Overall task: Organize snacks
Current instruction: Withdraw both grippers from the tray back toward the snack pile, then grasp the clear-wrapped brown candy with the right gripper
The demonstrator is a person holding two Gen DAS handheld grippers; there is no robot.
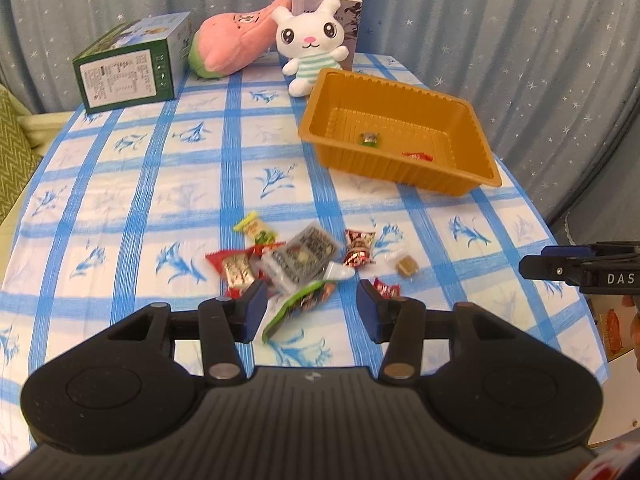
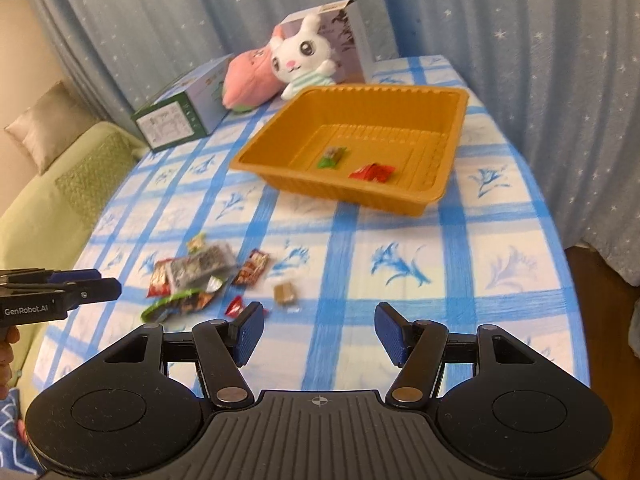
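Observation:
A pile of several wrapped snacks [image 1: 296, 260] lies on the blue checked tablecloth, also in the right wrist view [image 2: 200, 276]. An orange plastic tray [image 1: 472, 112] at the right holds a green-wrapped snack [image 1: 370, 139] and a red-wrapped snack [image 1: 418, 156]; the tray [image 2: 456, 152] shows in the right wrist view too. My left gripper [image 1: 310, 308] is open, just above the near edge of the pile, over a green packet [image 1: 298, 306]. My right gripper [image 2: 320, 336] is open and empty over bare cloth to the right of the pile; a small brown candy [image 2: 285, 293] lies ahead of its left finger.
A green box [image 1: 128, 68], a pink plush [image 1: 232, 44], a white bunny plush [image 1: 310, 40] and a grey box [image 1: 344, 12] stand at the table's far edge. A green sofa [image 2: 48, 200] is beside the table at left. Blue starred curtains hang behind.

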